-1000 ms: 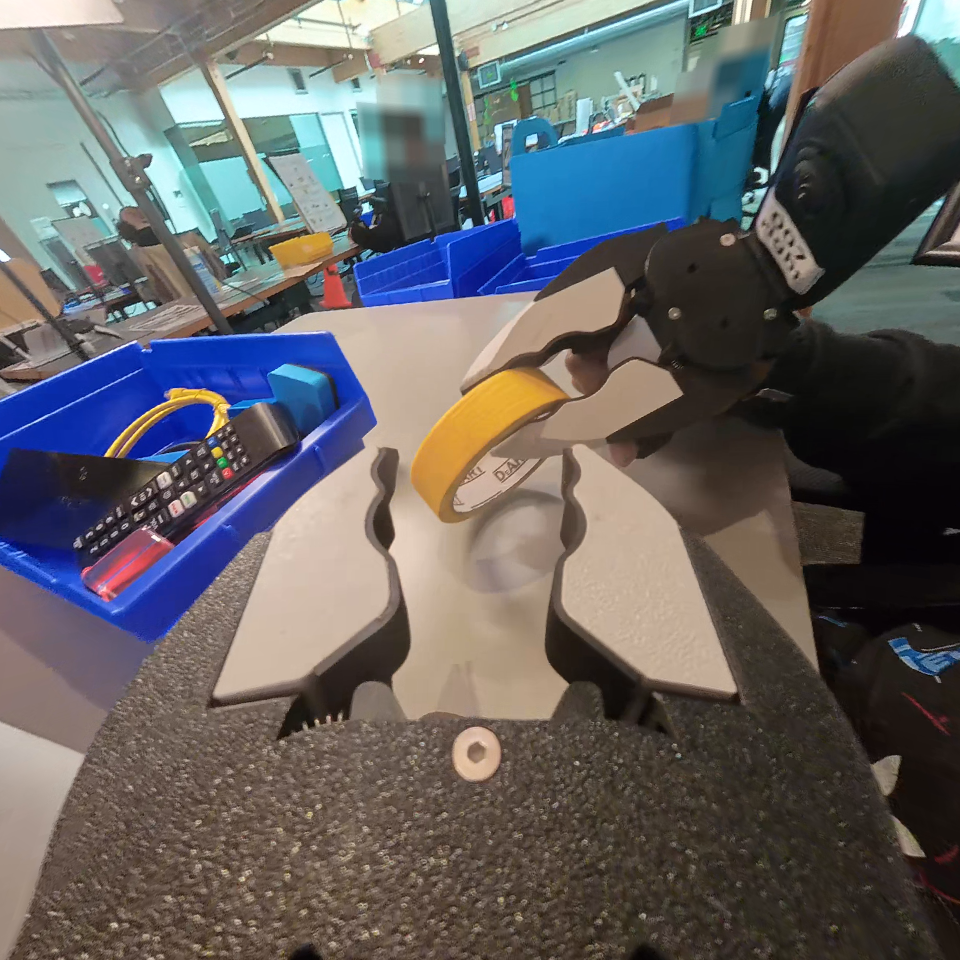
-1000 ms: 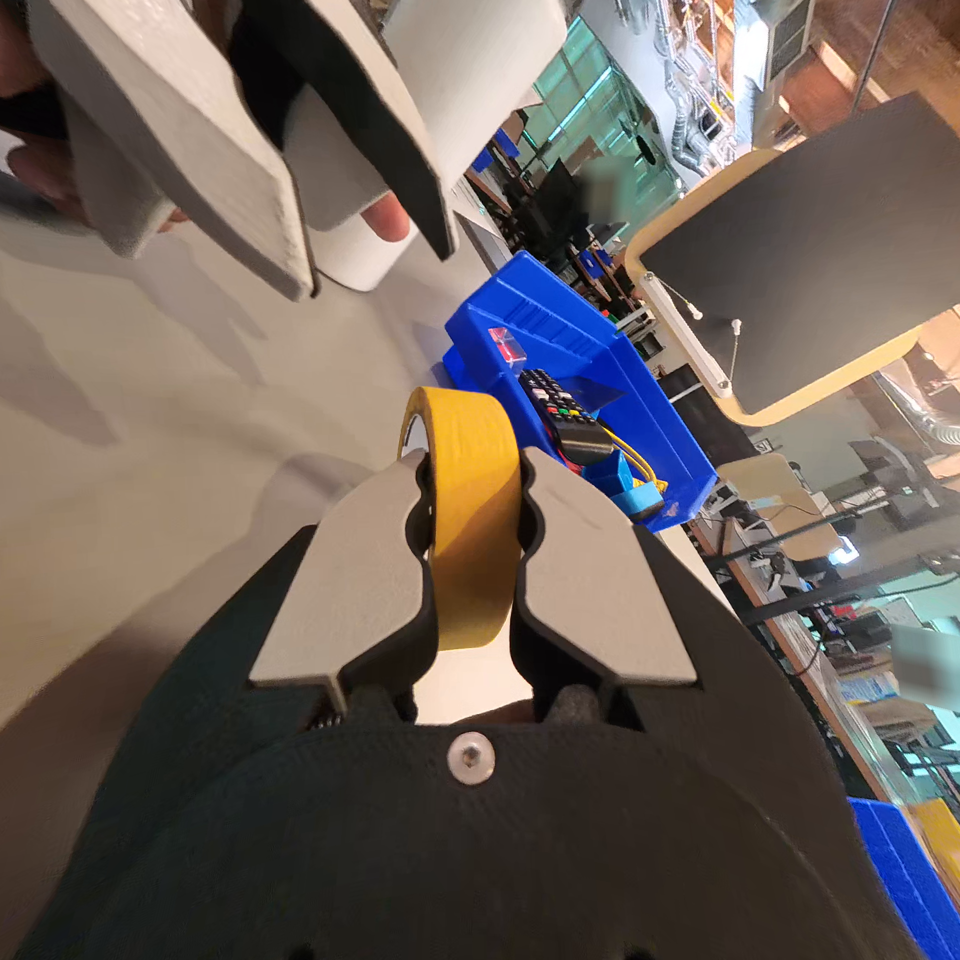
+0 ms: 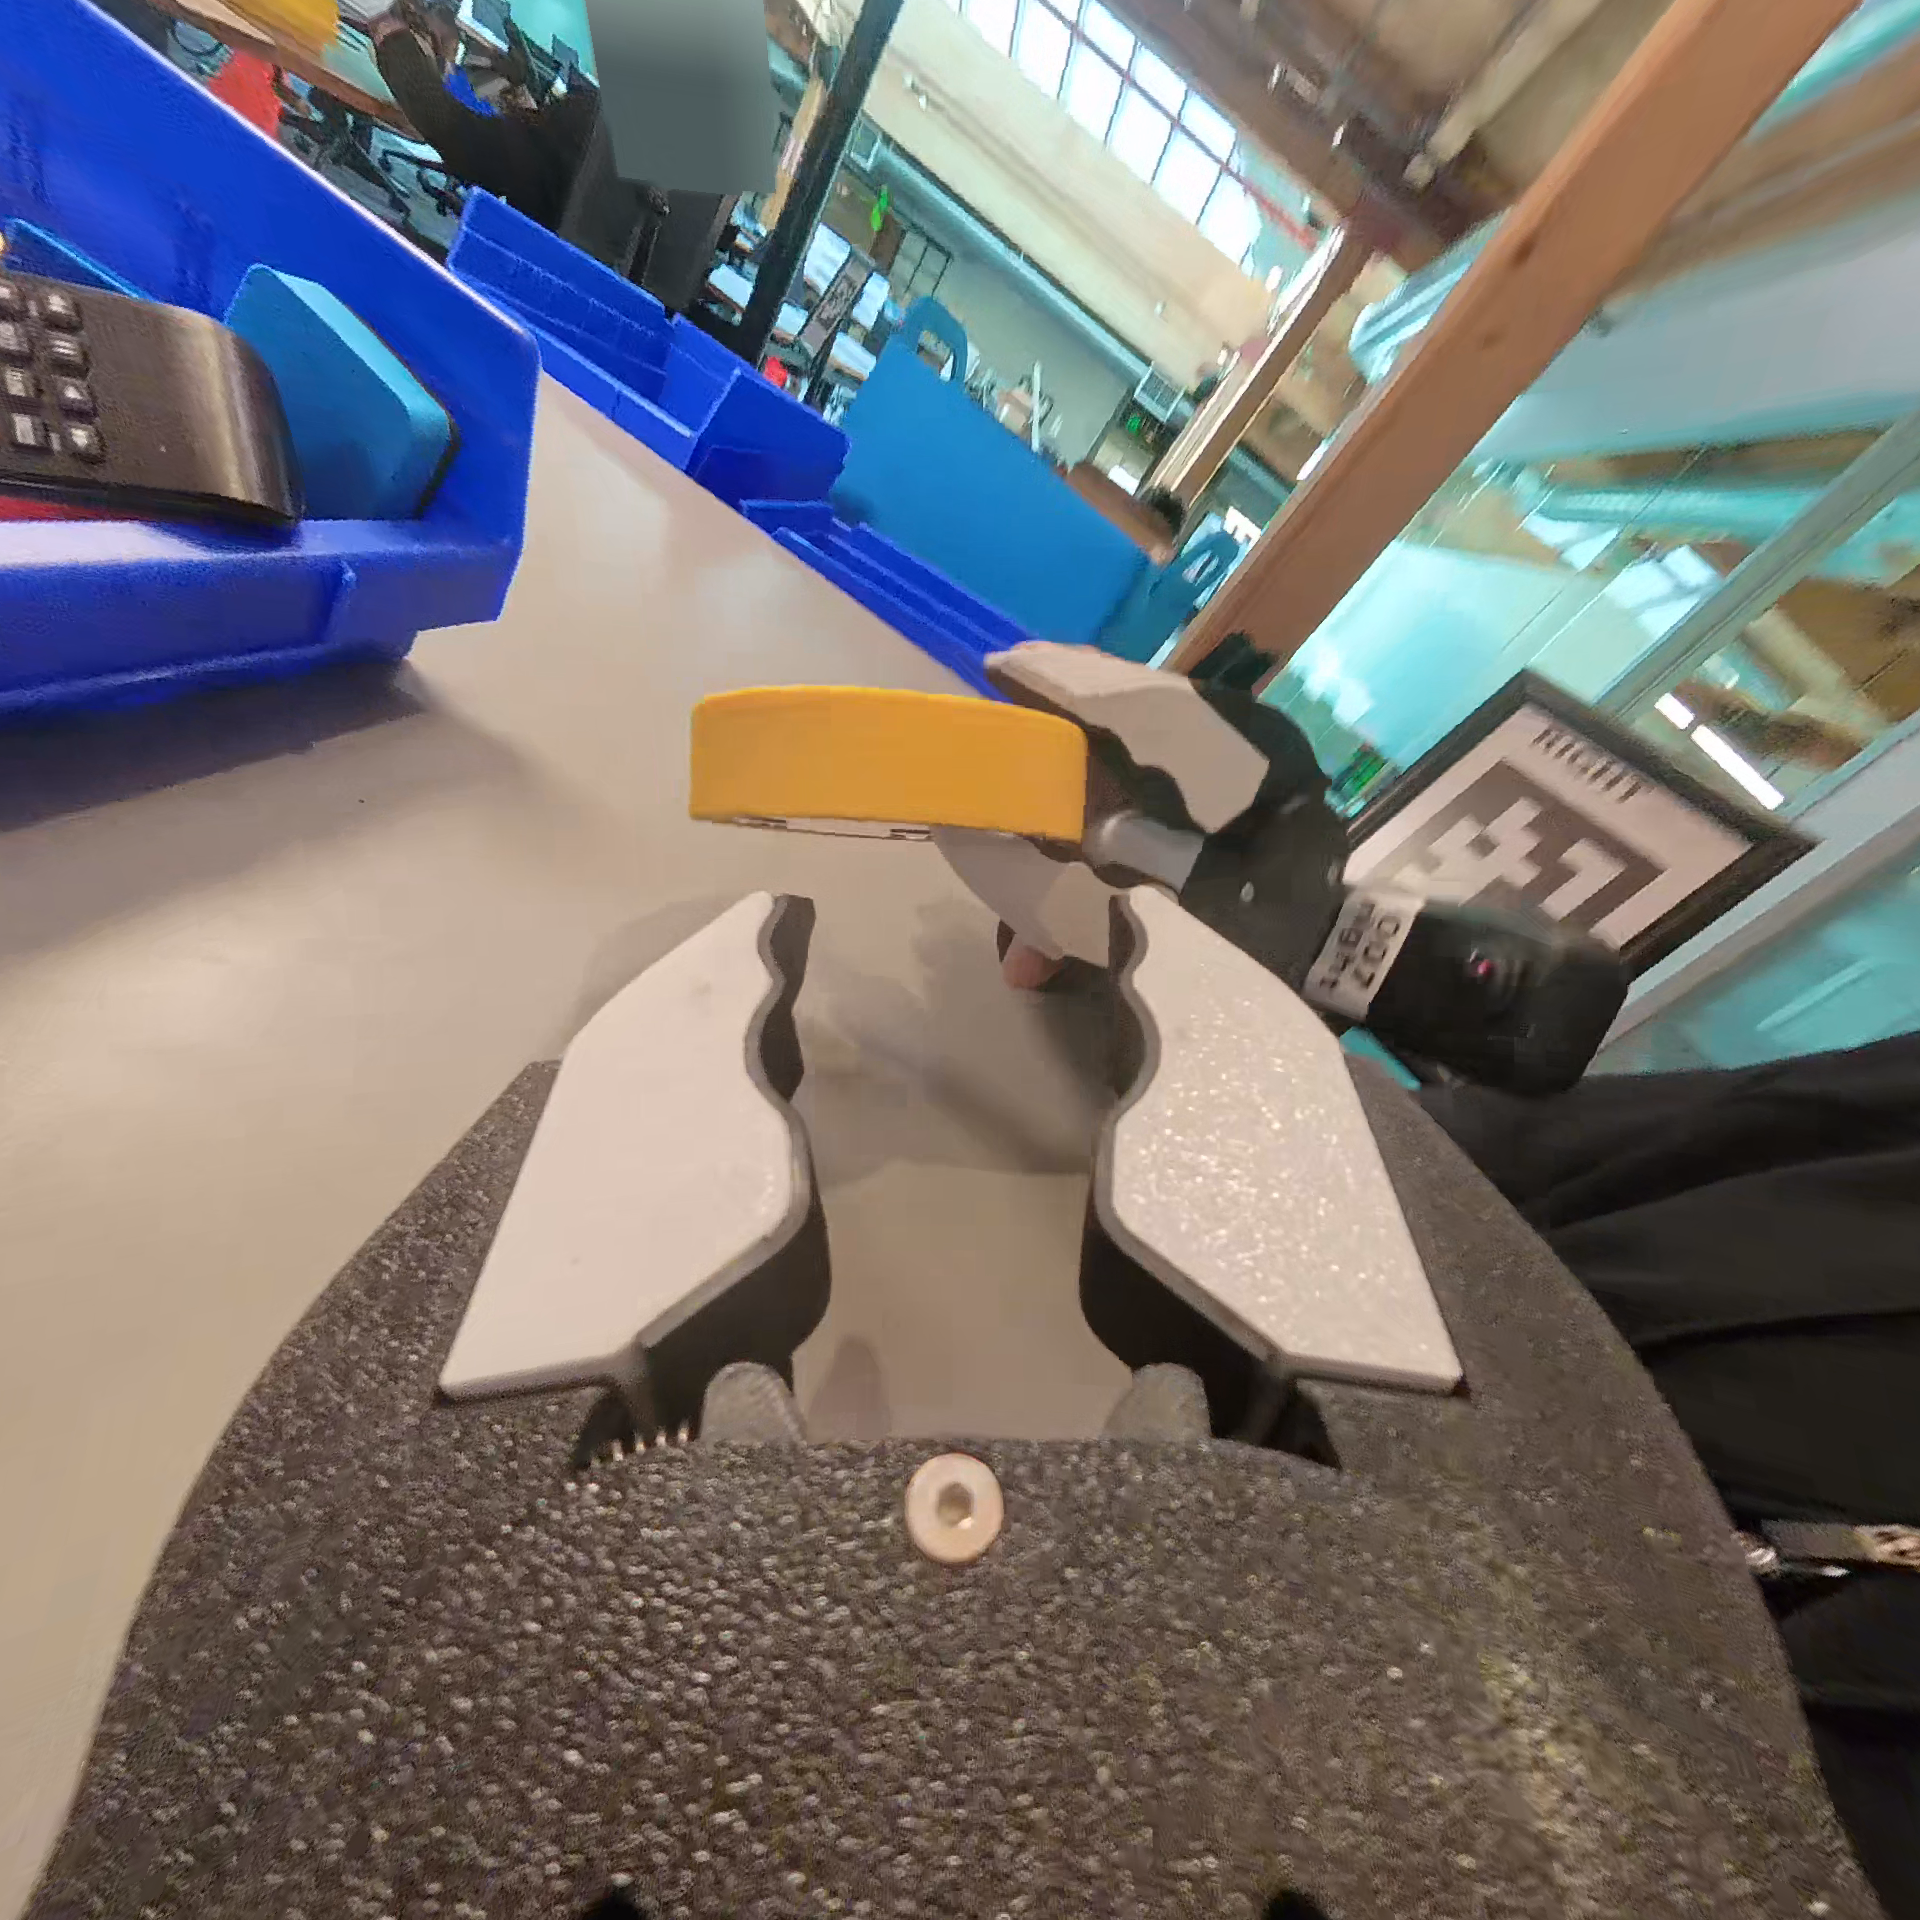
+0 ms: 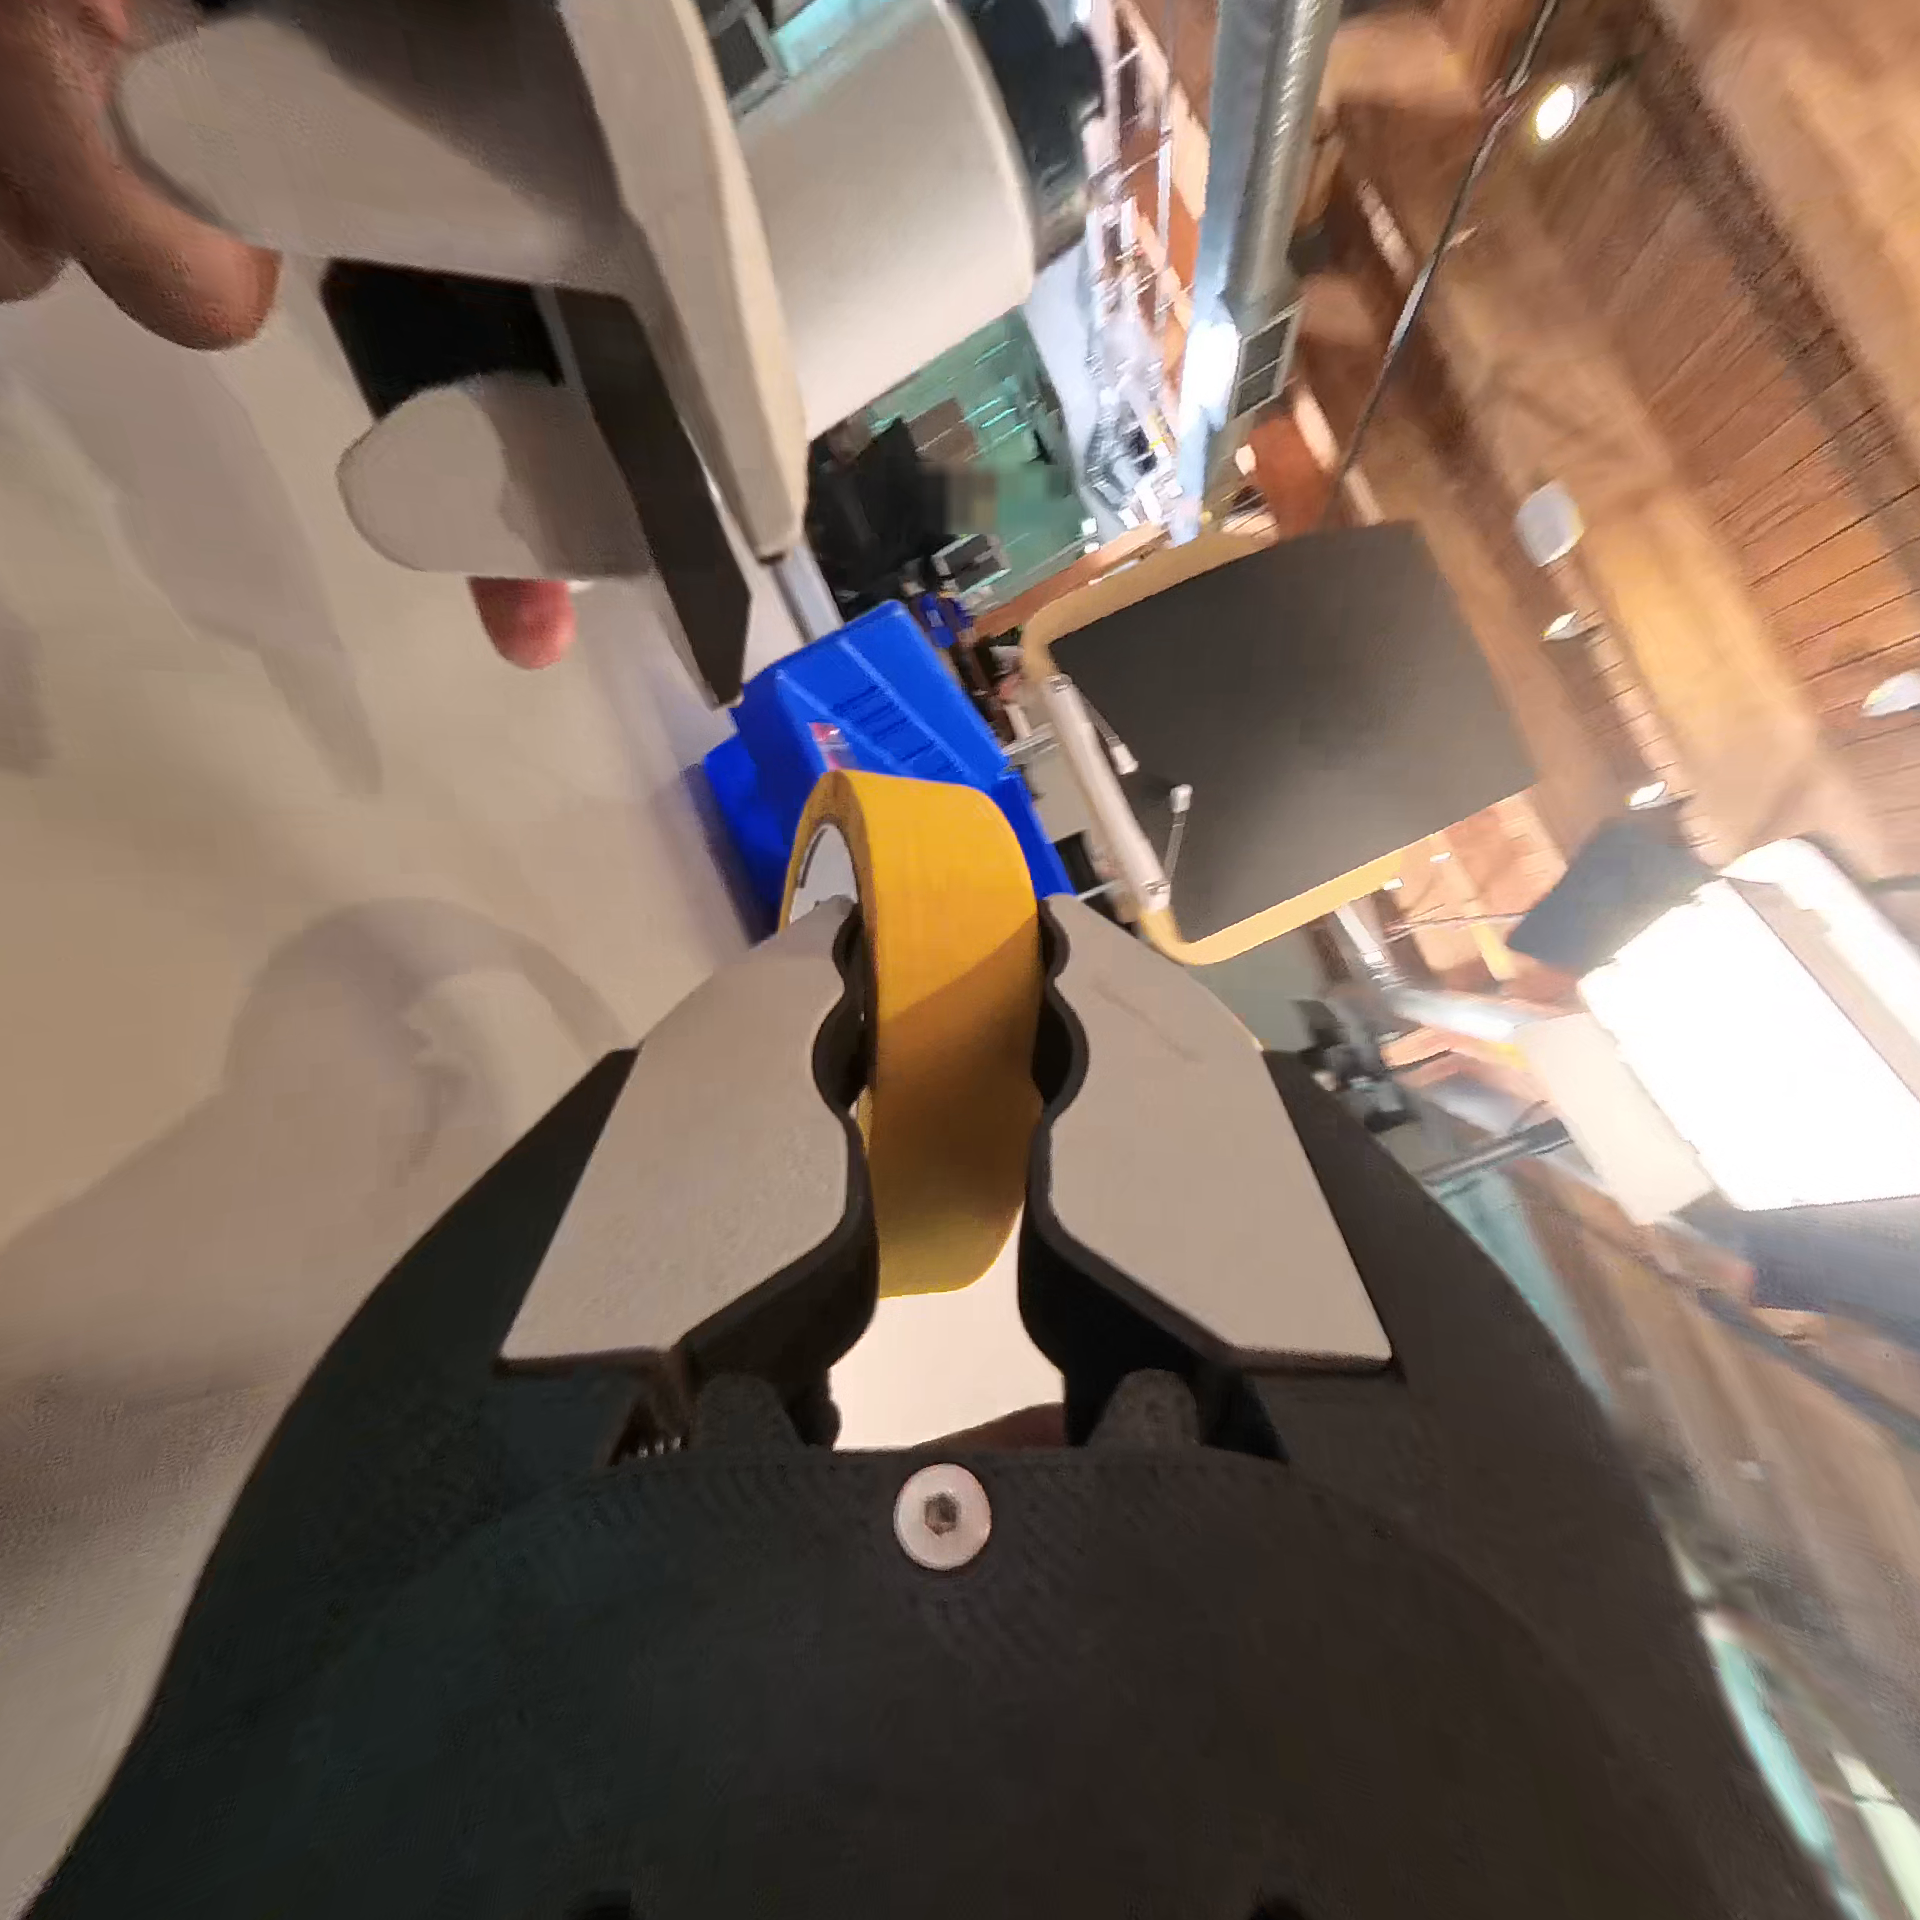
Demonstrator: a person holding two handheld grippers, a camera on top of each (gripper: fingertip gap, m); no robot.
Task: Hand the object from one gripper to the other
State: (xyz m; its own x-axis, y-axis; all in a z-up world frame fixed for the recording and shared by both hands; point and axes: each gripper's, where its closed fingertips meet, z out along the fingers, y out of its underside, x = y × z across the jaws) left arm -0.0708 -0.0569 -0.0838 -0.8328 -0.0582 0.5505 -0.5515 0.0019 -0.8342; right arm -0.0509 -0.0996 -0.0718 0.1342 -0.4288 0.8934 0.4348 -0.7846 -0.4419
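A yellow tape roll (image 3: 883, 764) is held flat above the grey table (image 3: 260, 935) by my right gripper (image 3: 1049, 769), which comes in from the right and is shut on the roll's edge. My left gripper (image 3: 951, 914) is open and empty, with its fingertips just below and short of the roll, not touching it. In the right wrist view my right gripper (image 4: 940, 914) clamps the tape roll (image 4: 951, 1039) between both fingers. The open left gripper (image 4: 343, 353) shows at the upper left, with a hand behind it.
A blue bin (image 3: 436, 582) at the left holds a black remote (image 3: 135, 405) and a blue block (image 3: 332, 405). More blue bins (image 3: 623, 322) line the table's far edge. A framed black-and-white marker board (image 3: 1558, 862) stands at the right. A dark sleeve lies at the right. Some 5 centimetres of space lies between my two pairs of fingers.
The right gripper has rolled, so the tape now lies flat instead of tilted on edge. The left gripper has dropped low, tilted up and drawn closer to the roll. It stays open.
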